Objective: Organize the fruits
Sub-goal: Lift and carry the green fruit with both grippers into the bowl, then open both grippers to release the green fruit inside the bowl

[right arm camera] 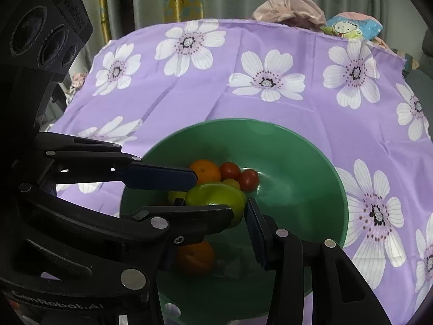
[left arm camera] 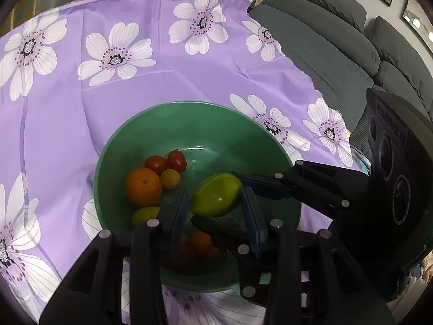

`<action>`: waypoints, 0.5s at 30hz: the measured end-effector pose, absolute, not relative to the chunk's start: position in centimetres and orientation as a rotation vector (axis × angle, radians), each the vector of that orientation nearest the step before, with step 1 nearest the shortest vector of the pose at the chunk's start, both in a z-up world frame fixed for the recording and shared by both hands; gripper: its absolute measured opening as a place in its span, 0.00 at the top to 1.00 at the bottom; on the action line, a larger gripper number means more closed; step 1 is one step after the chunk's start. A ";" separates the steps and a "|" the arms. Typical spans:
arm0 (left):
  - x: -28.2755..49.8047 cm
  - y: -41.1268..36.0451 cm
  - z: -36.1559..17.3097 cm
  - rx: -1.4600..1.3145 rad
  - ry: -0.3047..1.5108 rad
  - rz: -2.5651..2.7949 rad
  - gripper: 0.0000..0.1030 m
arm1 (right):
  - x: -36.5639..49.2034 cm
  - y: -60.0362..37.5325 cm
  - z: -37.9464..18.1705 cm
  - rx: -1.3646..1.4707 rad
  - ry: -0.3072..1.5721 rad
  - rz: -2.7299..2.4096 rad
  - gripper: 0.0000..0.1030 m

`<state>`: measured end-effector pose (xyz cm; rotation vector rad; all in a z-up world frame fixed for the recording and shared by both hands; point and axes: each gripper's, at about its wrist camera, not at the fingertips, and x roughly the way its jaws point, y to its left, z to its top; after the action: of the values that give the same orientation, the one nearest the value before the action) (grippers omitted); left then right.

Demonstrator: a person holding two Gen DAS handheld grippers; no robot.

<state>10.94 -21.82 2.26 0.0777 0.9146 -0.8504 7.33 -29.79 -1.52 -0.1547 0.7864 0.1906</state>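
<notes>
Left wrist view: both grippers, left [left arm camera: 216, 203] and right [left arm camera: 240, 189], clamp one mango [left arm camera: 216, 199] above the bowl [left arm camera: 189, 113]; uneven release could drop it onto the tomatoes [left arm camera: 167, 162].

Fruit crowds the green bowl [left arm camera: 130, 140]; purple cloth [left arm camera: 67, 113] around lies open.

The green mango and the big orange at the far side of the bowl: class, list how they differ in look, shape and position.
The green mango is yellow-green and oval; the orange is deep orange and round. The mango is larger than the orange. The mango sits between the claw fingers of both tools above the bowl; the orange rests on the bowl's inner wall, beside small tomatoes. Both are smooth-skinned, whole fruits.
</notes>
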 end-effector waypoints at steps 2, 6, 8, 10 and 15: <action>11.1 -21.8 2.1 0.074 0.923 -0.851 0.62 | 7.4 -29.9 -1.7 -0.155 0.796 0.189 0.55; 11.1 -21.9 1.7 0.072 0.936 -0.852 0.63 | 7.6 -29.9 -2.0 -0.157 0.816 0.189 0.55; 11.2 -21.9 1.5 0.072 0.942 -0.851 0.64 | 7.7 -29.9 -2.2 -0.158 0.826 0.188 0.55; 11.2 -22.0 1.4 0.074 0.949 -0.850 0.64 | 7.7 -29.9 -2.3 -0.159 0.836 0.187 0.55; 11.2 -21.9 1.3 0.083 0.957 -0.841 0.64 | 7.8 -29.8 -2.5 -0.157 0.852 0.179 0.55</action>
<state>11.17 -21.95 1.26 0.0832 0.9570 -0.8414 7.79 -29.77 -2.55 -0.1572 0.8518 0.1794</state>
